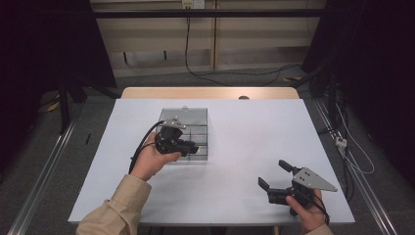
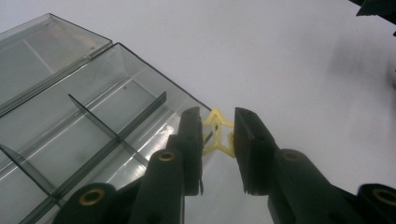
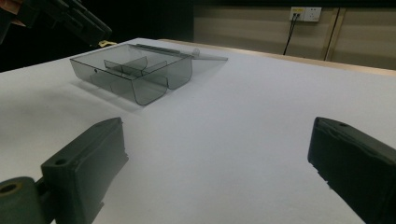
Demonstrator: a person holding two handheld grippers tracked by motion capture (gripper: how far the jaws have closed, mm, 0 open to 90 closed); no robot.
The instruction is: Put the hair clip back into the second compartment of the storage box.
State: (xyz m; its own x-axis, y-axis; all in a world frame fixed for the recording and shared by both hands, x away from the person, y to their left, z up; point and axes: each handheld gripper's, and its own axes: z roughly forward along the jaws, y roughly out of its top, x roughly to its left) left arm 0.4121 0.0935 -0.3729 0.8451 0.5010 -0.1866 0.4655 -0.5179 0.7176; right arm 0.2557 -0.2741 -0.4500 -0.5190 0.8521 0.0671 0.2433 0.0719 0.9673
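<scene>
A clear grey compartment box (image 1: 188, 117) stands open on the white table (image 1: 244, 127), its lid lying flat behind it. My left gripper (image 1: 195, 147) hovers over the box's near right corner, shut on a small yellow star-shaped piece (image 2: 217, 136) that sits between the jaw tips just past the box wall (image 2: 140, 70). The dividers (image 2: 116, 133) show under the jaws, and the compartments look bare. My right gripper (image 1: 273, 173) rests low at the table's near right, jaws wide open with nothing between them (image 3: 217, 135). In the right gripper view the box (image 3: 135, 88) lies far left.
White tabletop stretches between the box and the right gripper. A wooden strip (image 1: 210, 93) edges the far side of the table. Cables (image 1: 235, 73) run across the floor behind it, and dark stands (image 1: 63, 103) rise on both sides.
</scene>
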